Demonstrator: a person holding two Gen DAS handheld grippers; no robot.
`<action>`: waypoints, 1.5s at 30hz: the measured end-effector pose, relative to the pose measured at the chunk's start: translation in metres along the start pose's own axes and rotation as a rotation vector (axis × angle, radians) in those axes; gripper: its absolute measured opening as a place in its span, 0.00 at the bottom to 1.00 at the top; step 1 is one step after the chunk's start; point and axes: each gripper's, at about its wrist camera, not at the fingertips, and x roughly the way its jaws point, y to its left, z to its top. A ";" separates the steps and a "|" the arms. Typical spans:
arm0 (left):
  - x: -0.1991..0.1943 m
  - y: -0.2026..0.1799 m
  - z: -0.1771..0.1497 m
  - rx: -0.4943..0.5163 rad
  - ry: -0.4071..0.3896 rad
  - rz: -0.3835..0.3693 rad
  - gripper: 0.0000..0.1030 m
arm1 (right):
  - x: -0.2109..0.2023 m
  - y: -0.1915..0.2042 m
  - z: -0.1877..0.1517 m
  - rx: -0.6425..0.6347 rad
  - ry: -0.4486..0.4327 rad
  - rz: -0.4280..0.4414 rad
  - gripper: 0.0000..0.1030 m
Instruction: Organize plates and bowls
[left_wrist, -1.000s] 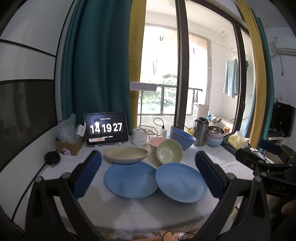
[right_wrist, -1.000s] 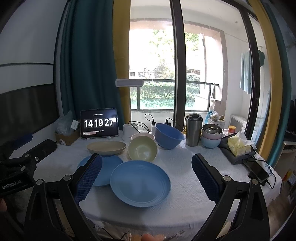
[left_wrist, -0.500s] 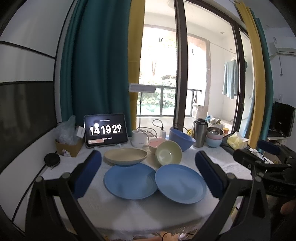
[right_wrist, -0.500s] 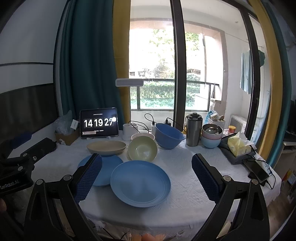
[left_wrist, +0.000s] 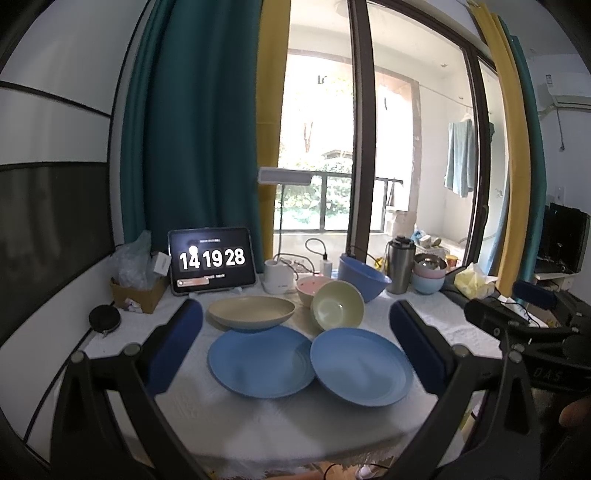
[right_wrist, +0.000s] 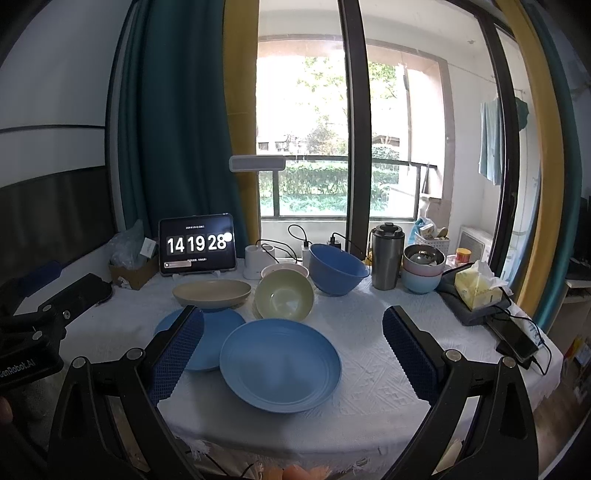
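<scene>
Left gripper (left_wrist: 295, 332) jaws spread wide, empty, above the table's (right_wrist: 388, 369) near edge. Right gripper (right_wrist: 293, 339) likewise agape, empty. Two blue plates (left_wrist: 260, 363) (left_wrist: 360, 365) lie near that edge; beige dish (left_wrist: 251, 312), tilted green bowl (left_wrist: 338, 310) and blue bowl (left_wrist: 362, 277) sit behind.

The right gripper (right_wrist: 293, 341) hangs above the near edge of a white-clothed table (right_wrist: 388, 369), its blue-padded fingers (right_wrist: 408, 352) spread wide and empty on either side of a blue plate (right_wrist: 280, 363). A second blue plate (right_wrist: 210, 338) lies partly under that one's left rim, with a beige dish (right_wrist: 211, 293) behind it and a green bowl (right_wrist: 283, 294) tilted toward the camera. Farther back stand a big blue bowl (right_wrist: 338, 269), a steel flask (right_wrist: 387, 261) and a tablet (right_wrist: 197, 244) reading 14 19 28; the left gripper (right_wrist: 33, 332) shows at the left edge.
</scene>
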 end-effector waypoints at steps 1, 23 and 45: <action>0.000 0.000 0.000 0.000 -0.001 0.001 0.99 | 0.000 0.000 0.000 0.000 0.000 0.000 0.97; 0.012 0.021 -0.005 -0.029 0.015 0.029 0.99 | 0.021 0.012 -0.001 -0.022 0.040 0.017 0.97; 0.138 0.086 -0.051 -0.109 0.305 0.103 0.98 | 0.161 0.037 -0.004 -0.052 0.266 0.096 0.95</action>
